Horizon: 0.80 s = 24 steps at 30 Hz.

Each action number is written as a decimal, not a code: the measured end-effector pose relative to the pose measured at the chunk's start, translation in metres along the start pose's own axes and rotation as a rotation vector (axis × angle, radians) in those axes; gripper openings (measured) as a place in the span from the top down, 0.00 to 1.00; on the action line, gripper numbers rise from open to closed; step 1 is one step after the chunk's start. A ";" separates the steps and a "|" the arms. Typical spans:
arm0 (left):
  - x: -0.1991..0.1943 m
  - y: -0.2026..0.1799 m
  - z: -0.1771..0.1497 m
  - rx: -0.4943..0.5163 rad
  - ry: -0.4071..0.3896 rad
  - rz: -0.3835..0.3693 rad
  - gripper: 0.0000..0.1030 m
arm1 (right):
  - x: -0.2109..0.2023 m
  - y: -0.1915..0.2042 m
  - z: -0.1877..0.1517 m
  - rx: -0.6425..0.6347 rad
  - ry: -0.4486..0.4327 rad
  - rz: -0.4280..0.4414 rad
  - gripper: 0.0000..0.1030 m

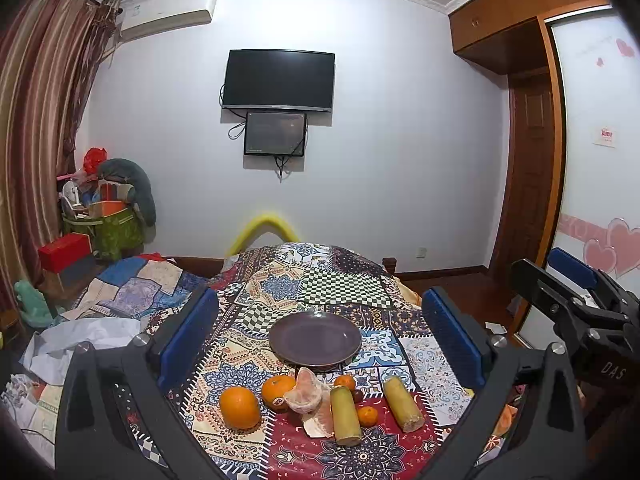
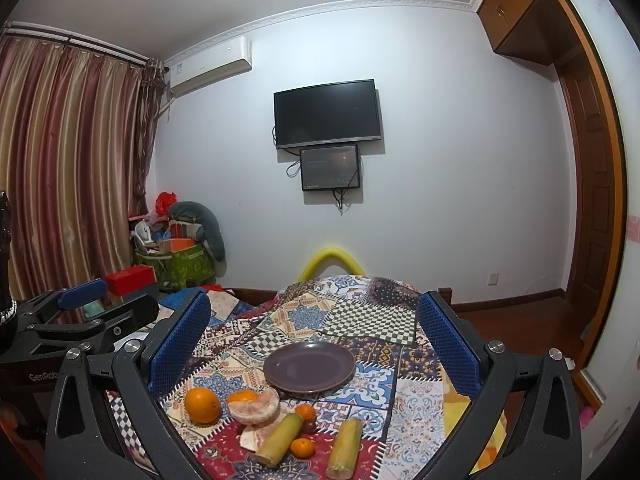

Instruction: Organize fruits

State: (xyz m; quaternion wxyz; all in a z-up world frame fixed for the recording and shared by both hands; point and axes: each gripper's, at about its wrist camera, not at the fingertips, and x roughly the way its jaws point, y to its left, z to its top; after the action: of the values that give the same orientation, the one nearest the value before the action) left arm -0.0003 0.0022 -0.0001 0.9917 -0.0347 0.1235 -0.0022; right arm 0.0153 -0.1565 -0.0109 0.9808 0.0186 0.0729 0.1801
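An empty purple plate [image 1: 315,338] [image 2: 309,366] sits mid-table on the patchwork cloth [image 1: 340,288]. In front of it lie two oranges [image 1: 239,407] [image 1: 279,390], peeled pomelo pieces [image 1: 308,396] [image 2: 256,406], two sugar cane pieces [image 1: 345,416] [image 1: 403,403] [image 2: 280,438] [image 2: 345,448] and two small tangerines [image 1: 367,416] [image 2: 303,448]. My left gripper [image 1: 320,300] hovers open above the near edge, holding nothing. My right gripper [image 2: 314,304] is level with it on the right, also open and holding nothing. Each shows at the edge of the other's view.
White crumpled paper [image 1: 80,340] and bedding lie left of the table. A yellow foam arc [image 1: 264,228] rises behind the far edge. A green basket of clutter [image 1: 108,228] and red box [image 1: 64,252] stand by the curtain. A wardrobe [image 1: 600,160] lines the right.
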 end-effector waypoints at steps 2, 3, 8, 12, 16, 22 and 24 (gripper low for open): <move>0.000 -0.001 0.000 0.000 0.001 0.000 0.00 | 0.000 0.000 0.000 0.002 0.000 0.000 0.00; 0.000 0.000 0.000 0.000 0.001 -0.001 0.00 | 0.000 0.000 0.000 0.003 0.001 0.000 0.00; 0.000 -0.001 0.000 0.001 0.001 0.000 0.00 | 0.000 0.001 0.001 0.002 0.000 0.002 0.00; 0.000 -0.001 0.000 0.003 -0.001 0.001 0.00 | 0.000 0.001 0.000 0.003 0.001 0.001 0.00; 0.000 -0.002 -0.001 0.002 0.000 0.001 0.00 | -0.001 0.001 0.000 0.003 0.000 0.002 0.00; 0.000 -0.001 -0.001 0.003 -0.001 0.001 0.00 | 0.000 0.001 -0.001 0.003 0.002 0.000 0.00; 0.000 -0.002 -0.001 0.004 0.000 0.002 0.00 | 0.000 0.001 -0.001 0.005 0.005 0.001 0.00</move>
State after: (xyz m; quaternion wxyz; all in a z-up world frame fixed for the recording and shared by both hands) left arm -0.0002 0.0006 -0.0014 0.9918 -0.0327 0.1237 -0.0014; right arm 0.0147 -0.1556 -0.0114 0.9805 0.0205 0.0759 0.1803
